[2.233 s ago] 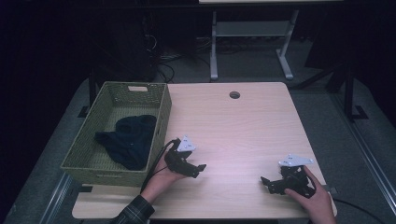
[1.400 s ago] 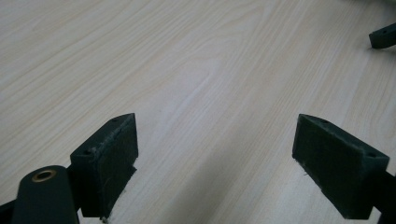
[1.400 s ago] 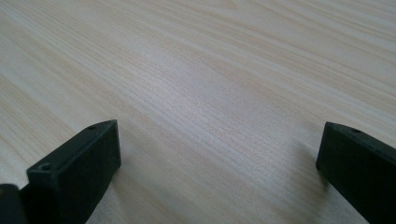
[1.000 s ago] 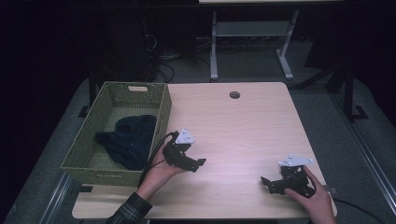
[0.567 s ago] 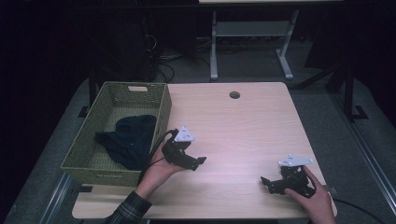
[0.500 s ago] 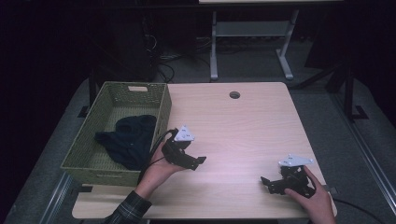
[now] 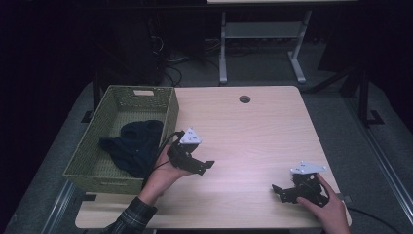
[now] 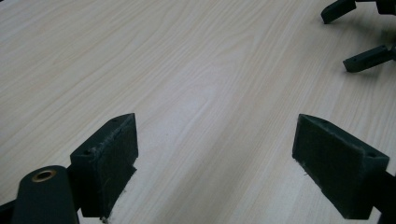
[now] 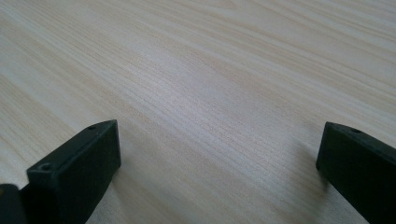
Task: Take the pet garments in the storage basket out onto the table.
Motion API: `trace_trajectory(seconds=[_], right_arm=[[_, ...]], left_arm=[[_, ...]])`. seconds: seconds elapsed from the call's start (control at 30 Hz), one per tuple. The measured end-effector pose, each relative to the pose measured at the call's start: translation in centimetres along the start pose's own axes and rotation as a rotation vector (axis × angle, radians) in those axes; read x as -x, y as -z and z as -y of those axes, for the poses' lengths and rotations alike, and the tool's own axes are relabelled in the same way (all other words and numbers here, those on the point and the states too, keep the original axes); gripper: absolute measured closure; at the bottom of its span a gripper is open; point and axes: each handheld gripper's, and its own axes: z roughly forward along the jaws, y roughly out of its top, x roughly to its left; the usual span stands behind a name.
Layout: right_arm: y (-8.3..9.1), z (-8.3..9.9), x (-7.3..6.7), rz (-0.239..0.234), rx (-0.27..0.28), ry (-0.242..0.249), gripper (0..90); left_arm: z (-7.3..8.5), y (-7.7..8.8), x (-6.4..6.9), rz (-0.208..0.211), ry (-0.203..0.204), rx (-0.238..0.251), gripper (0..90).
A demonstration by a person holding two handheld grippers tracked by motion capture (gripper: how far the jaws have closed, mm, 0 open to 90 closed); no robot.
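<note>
A green woven basket (image 7: 104,134) stands on the left part of the pale wooden table (image 7: 253,126), with a dark cloth (image 7: 134,146) bunched inside it. Just right of the basket, a hand holds my left gripper (image 7: 203,166) a little above the wood, pointing right. Its jaws are open with bare tabletop between them (image 8: 217,135). Near the front right corner my right gripper (image 7: 280,192) rests low in the other hand, pointing left. It is open too, over bare wood (image 9: 219,135). The right gripper's jaws (image 8: 359,32) also show far off in the left gripper view.
A round cable hole (image 7: 244,99) sits near the table's far edge. Beyond the table are a white desk frame (image 7: 260,44) and loose cables (image 7: 178,73) on a dark floor. A cable (image 7: 163,146) trails from the left gripper past the basket's corner.
The left gripper has drifted slightly away from the person and toward the basket. The right gripper has stayed where it was. Both remain open.
</note>
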Motion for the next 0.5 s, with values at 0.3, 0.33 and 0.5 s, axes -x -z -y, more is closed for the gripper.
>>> trace_trajectory(seconds=[0.3,0.33,0.5], right_arm=[[0.0,0.0,0.0,0.0,0.001,0.0,0.0],[0.0,0.0,0.0,0.0,0.001,0.0,0.0],[0.0,0.0,0.0,0.0,0.001,0.0,0.0]], left_arm=[[-0.6,1.0,-0.8,-0.002,0.009,0.022,13.9],[-0.7,1.1,-0.9,-0.001,0.01,0.024,13.9],[-1.1,1.5,-1.4,-0.003,0.021,0.035,13.9]])
